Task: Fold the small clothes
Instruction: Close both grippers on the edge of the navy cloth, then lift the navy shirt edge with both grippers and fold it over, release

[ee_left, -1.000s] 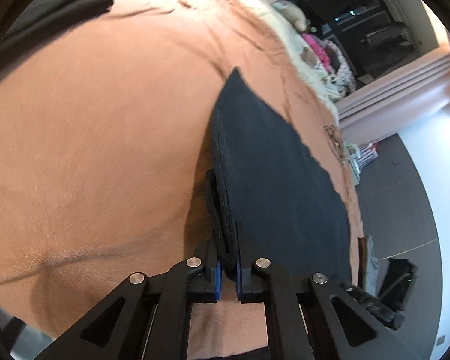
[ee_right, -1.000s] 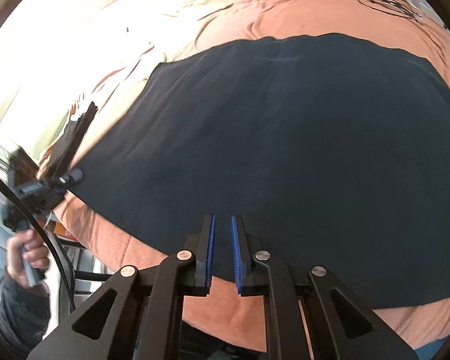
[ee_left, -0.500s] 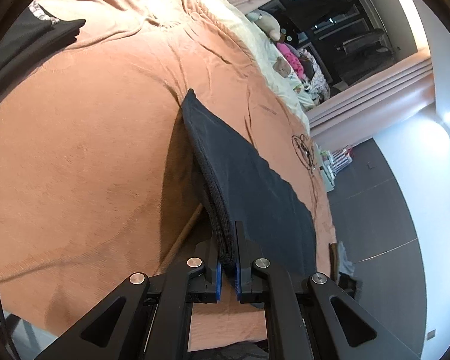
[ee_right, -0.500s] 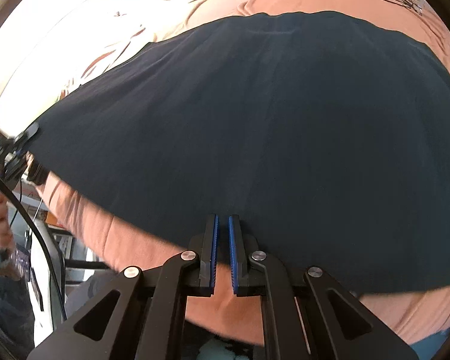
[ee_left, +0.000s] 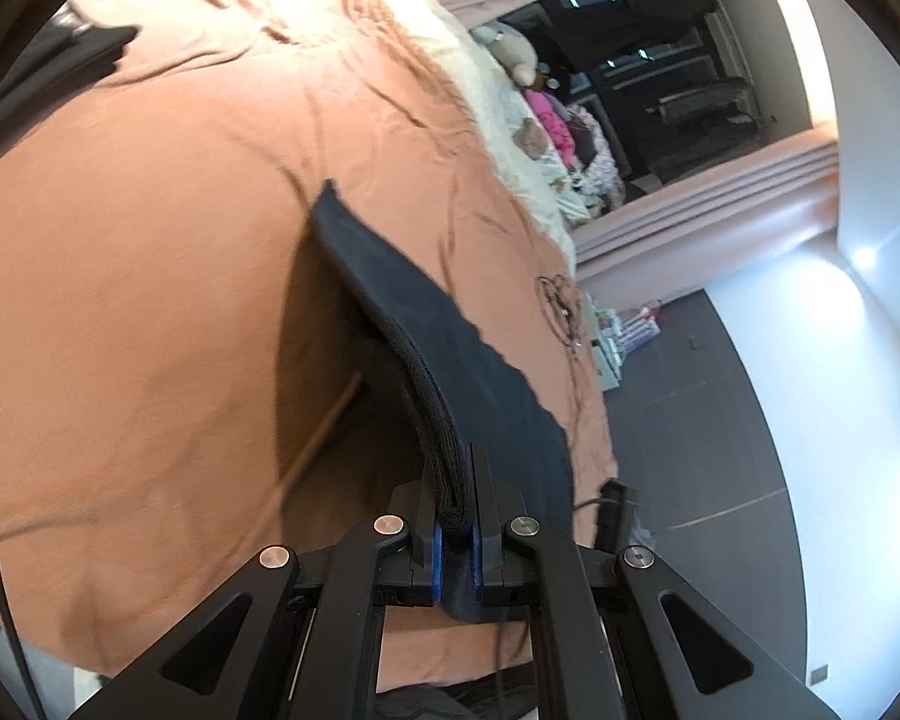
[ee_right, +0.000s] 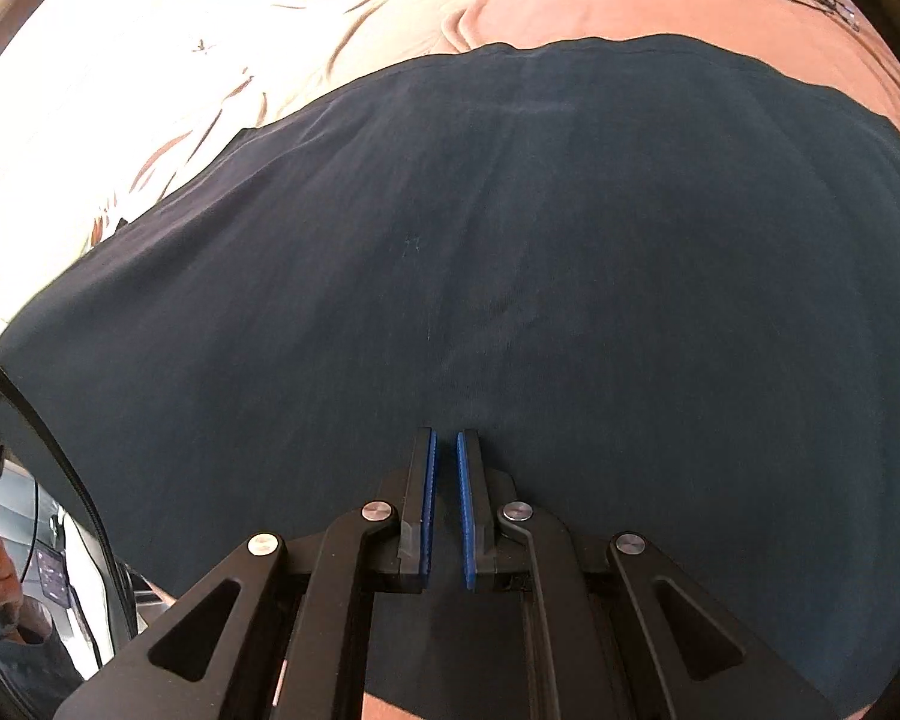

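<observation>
Lifted higher now, the cloth (ee_left: 450,360) edge hangs pinched in left tongs (ee_left: 456,516) above the bed (ee_left: 150,300). Right tongs (ee_right: 444,480) are pressed together, empty, over the cloth.

Left gripper (ee_left: 456,480), jaws clamped on the thick folded edge of a dark navy garment (ee_left: 450,330) raised off an orange bedspread (ee_left: 150,276) and casting a shadow there; cream blanket (ee_left: 498,102), soft toys (ee_left: 516,54), pink curtain (ee_left: 708,204) and dark floor (ee_left: 720,420) beyond.
</observation>
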{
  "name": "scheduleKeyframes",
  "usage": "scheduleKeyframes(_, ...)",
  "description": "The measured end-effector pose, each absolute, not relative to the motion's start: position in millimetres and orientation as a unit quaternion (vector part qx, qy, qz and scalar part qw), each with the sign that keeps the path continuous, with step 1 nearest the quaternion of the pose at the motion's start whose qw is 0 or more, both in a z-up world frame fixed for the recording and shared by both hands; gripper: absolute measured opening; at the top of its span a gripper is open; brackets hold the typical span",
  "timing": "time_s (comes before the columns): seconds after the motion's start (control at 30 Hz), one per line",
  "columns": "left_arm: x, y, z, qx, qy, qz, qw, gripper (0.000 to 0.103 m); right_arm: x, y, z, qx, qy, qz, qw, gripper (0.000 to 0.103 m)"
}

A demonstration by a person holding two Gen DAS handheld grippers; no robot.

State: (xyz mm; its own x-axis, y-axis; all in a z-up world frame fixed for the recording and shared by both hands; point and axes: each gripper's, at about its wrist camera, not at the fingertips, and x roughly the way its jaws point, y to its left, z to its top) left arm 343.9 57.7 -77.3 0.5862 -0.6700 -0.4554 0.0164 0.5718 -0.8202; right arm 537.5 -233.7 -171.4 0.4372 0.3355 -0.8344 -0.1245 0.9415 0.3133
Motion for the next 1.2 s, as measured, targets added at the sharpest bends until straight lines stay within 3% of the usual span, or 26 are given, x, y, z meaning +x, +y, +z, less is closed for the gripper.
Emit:
scheduleKeyframes(0.73,391.3,-84.2,15.5,-0.288,0.405,-0.312,0.809,0.006,477.5,-255.1,-200.7,0.153,0.541,0.213,0.799,0.004)
scheduleKeyframes(1.07,391.1,-155.3,23.9,-0.244,0.425,-0.357,0.795,0.006,424.9,-316.6,-134.7,0.141,0.488,0.156,0.847,0.005)
scheduleKeyframes(1.1,390.2,-162.0,23.7,-0.239,0.427,-0.36,0.794,0.006,417.9,-324.0,-128.5,0.142,0.483,0.151,0.851,0.006)
scheduleKeyframes(1.13,390.5,-169.9,23.0,-0.233,0.431,-0.361,0.793,0.006,410.5,-334.3,-120.8,0.141,0.476,0.141,0.857,0.015)
scheduleKeyframes(1.2,391.0,-185.8,20.3,-0.224,0.439,-0.366,0.789,0.006,392.5,-347.5,-107.6,0.136,0.459,0.124,0.869,0.048)
